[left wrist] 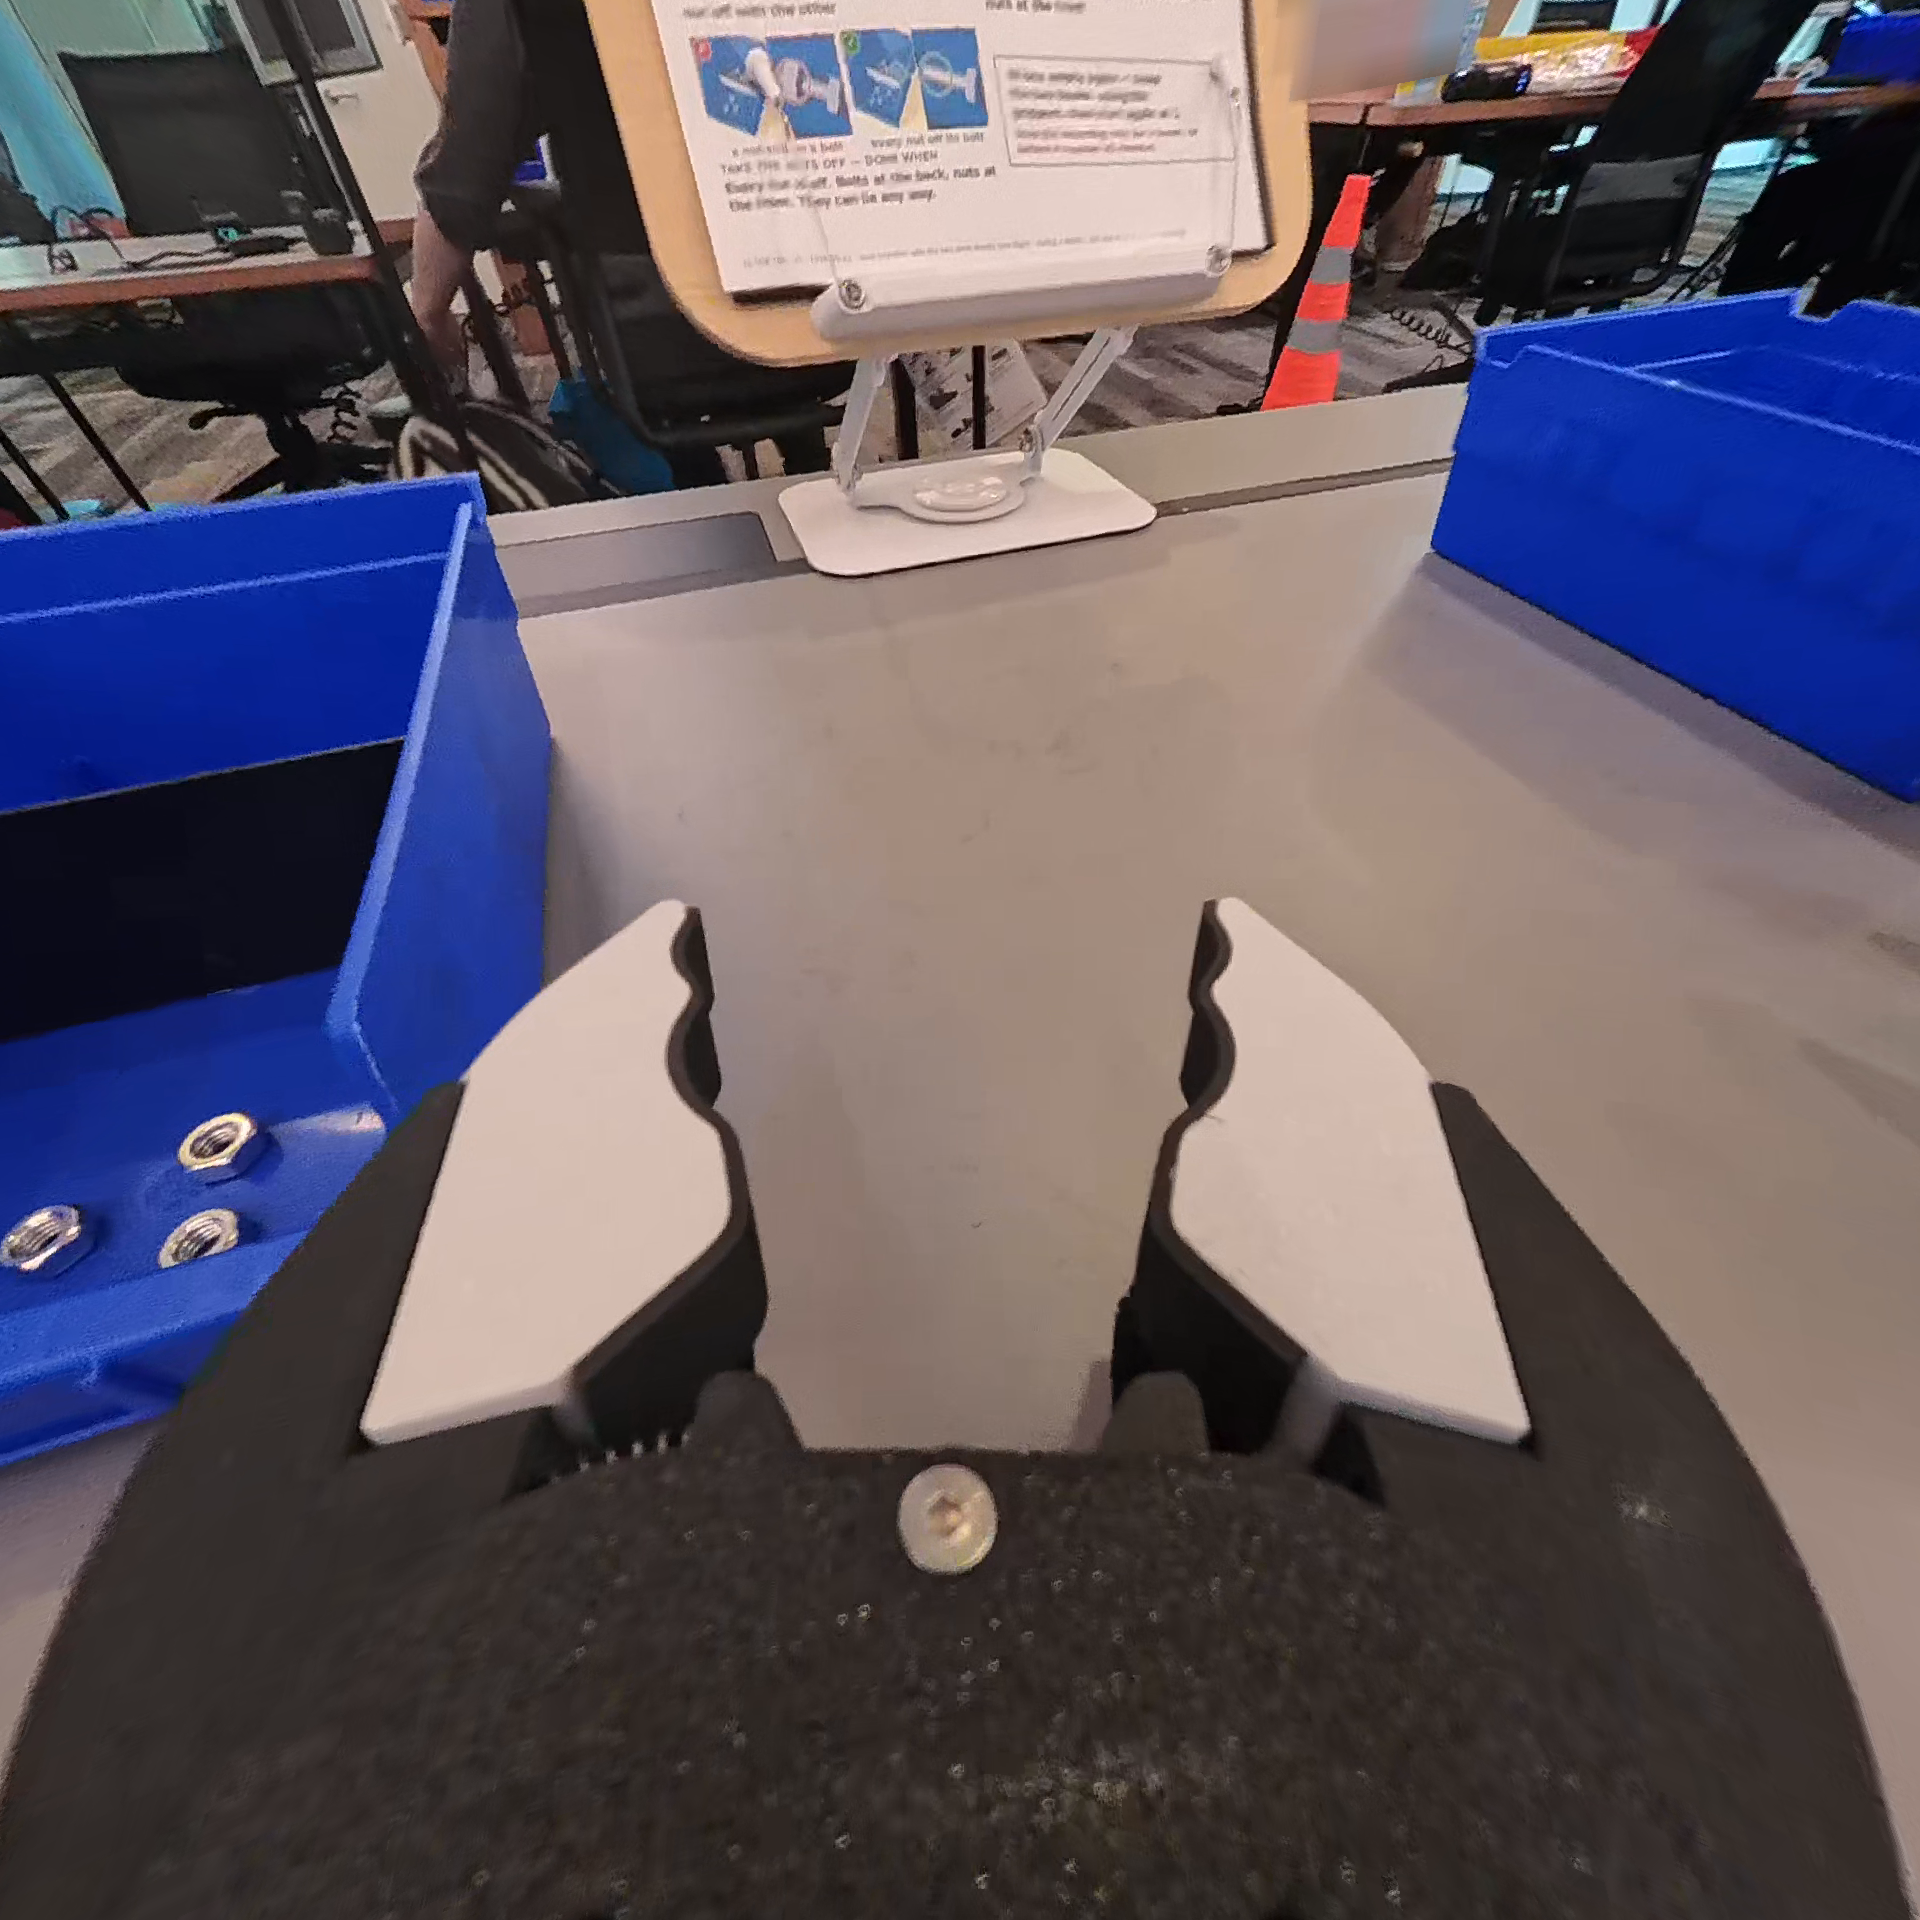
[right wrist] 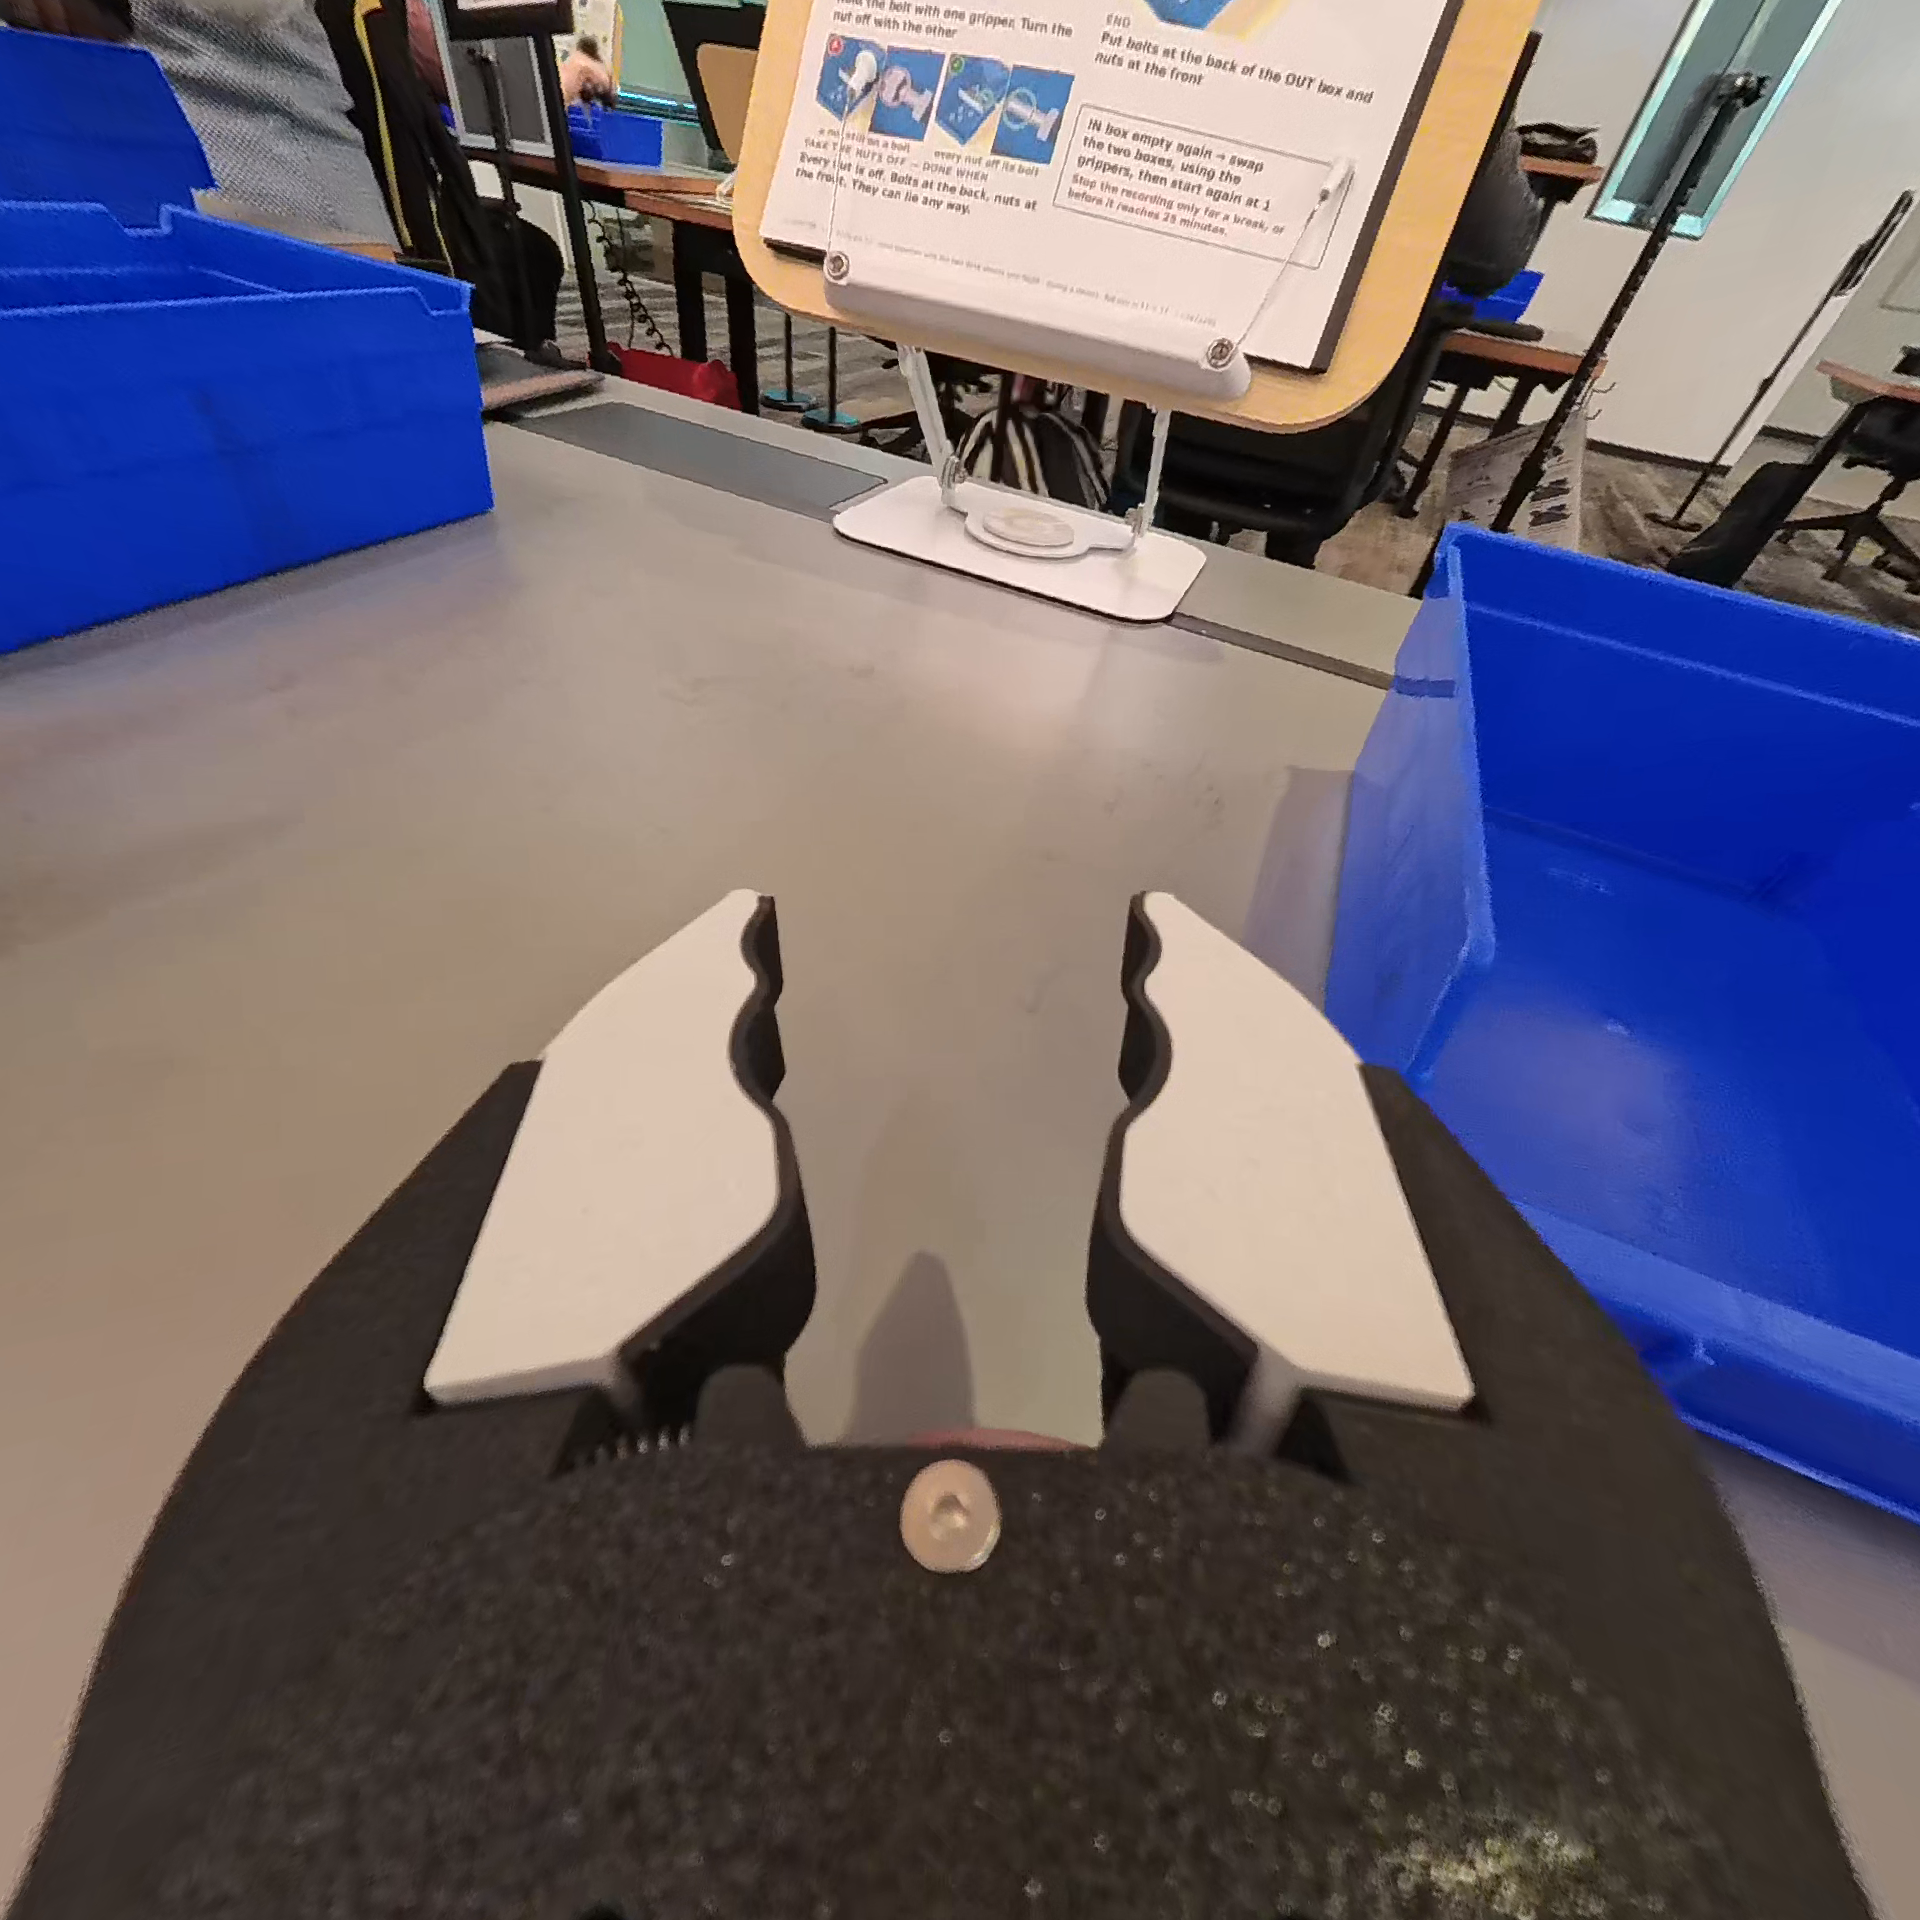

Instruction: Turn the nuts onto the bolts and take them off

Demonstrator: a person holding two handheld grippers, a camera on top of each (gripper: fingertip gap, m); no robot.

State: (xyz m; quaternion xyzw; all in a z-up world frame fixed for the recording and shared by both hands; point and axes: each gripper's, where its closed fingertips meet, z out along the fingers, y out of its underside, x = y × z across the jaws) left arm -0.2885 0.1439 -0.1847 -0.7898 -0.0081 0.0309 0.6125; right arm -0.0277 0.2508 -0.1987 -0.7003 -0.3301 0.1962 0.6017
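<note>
Three loose silver nuts (left wrist: pixel 213 1146) lie on the floor of a blue bin (left wrist: pixel 447 831) at the left of the left wrist view. My left gripper (left wrist: pixel 948 914) is open and empty over the grey table (left wrist: pixel 987 779), just right of that bin. My right gripper (right wrist: pixel 951 909) is open and empty over the same table (right wrist: pixel 623 727), just left of a second blue bin (right wrist: pixel 1621 987), whose visible floor holds nothing. No bolts show in either view.
A white stand with an instruction sheet (left wrist: pixel 966 135) stands at the table's far edge, also in the right wrist view (right wrist: pixel 1070 156). The other bin shows far right (left wrist: pixel 1683 540) and far left (right wrist: pixel 229 416). An orange cone (left wrist: pixel 1320 301), chairs and desks lie beyond.
</note>
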